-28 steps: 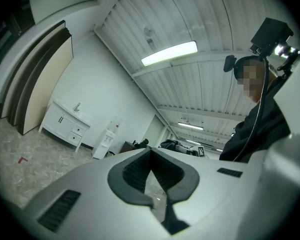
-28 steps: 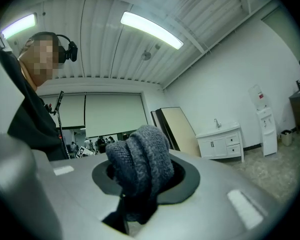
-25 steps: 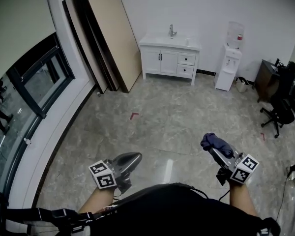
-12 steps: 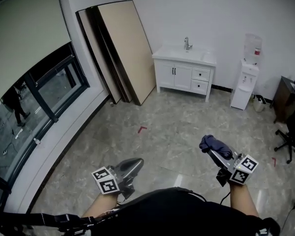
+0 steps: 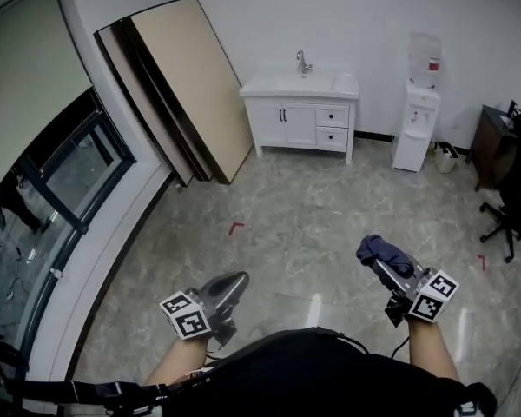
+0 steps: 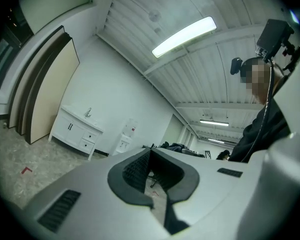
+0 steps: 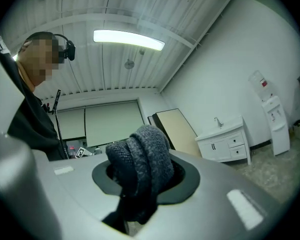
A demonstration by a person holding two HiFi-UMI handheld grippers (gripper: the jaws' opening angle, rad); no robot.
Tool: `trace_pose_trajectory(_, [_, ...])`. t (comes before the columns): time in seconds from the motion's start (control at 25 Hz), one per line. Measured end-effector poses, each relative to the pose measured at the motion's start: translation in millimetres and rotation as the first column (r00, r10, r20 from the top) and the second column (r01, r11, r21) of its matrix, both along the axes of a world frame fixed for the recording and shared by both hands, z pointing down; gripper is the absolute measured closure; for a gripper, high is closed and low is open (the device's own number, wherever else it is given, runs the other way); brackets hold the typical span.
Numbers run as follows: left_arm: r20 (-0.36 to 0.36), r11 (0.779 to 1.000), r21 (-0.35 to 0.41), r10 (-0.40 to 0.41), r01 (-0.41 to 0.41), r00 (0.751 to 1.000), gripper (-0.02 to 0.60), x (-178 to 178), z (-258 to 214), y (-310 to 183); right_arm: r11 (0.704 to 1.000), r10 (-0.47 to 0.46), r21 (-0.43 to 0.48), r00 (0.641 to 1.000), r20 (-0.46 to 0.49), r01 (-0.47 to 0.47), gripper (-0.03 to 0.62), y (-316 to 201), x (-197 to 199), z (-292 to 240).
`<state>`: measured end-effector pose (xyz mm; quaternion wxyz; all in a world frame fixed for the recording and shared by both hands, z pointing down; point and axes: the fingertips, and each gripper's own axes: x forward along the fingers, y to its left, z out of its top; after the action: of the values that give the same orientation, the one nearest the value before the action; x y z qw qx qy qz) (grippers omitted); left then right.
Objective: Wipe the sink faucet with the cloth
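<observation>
A chrome faucet stands on the white sink cabinet against the far wall, well away from both grippers. It also shows small in the left gripper view as the faucet and in the right gripper view as the faucet. My right gripper is shut on a bunched dark blue-grey cloth, which fills the jaws as the cloth. My left gripper is shut with nothing in it, held low at the left in front of the body.
Large boards lean on the wall left of the cabinet. A water dispenser stands to its right, then a dark desk and an office chair. A window runs along the left. Red tape marks lie on the marble floor.
The view has swung, so the sink cabinet sits more to the left and higher in the frame than half a second ago. Both grippers keep their places and the cloth stays held.
</observation>
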<state>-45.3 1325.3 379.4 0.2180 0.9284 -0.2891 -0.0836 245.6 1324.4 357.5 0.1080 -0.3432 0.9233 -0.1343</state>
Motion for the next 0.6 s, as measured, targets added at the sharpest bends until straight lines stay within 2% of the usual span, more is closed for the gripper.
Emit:
trace_pose_trajectory(0.2, [-0.038, 0.997, -0.016, 0.078, -0.078, 0.996, 0.581, 5.2, 14.7, -49.1, 0.998, 0.057, 0.017, 0.997, -0.046, -0.057, 0.482, -26.4, -3.6, -3.5])
trace_pose_trajectory(0.36, [-0.084, 0.986, 0.011, 0.167, -0.166, 0.982, 0.581, 0.3, 15.0, -104.1, 0.991, 0.131, 0.029, 0.988, -0.082, -0.129, 0.482, -64.4, -15.1, -12.1])
trace_pose_trajectory(0.48, [-0.097, 0.978, 0.039, 0.206, -0.203, 0.974, 0.581, -21.3, 4.5, -144.6, 0.987, 0.163, 0.017, 0.985, -0.059, -0.163, 0.482, -96.6, -35.3, -22.0])
trace_pose_trajectory(0.6, [-0.075, 0.976, 0.065, 0.214, -0.209, 0.974, 0.581, -55.5, -11.3, -189.5, 0.985, 0.167, 0.052, 0.984, -0.057, -0.164, 0.482, -136.3, -69.6, -39.3])
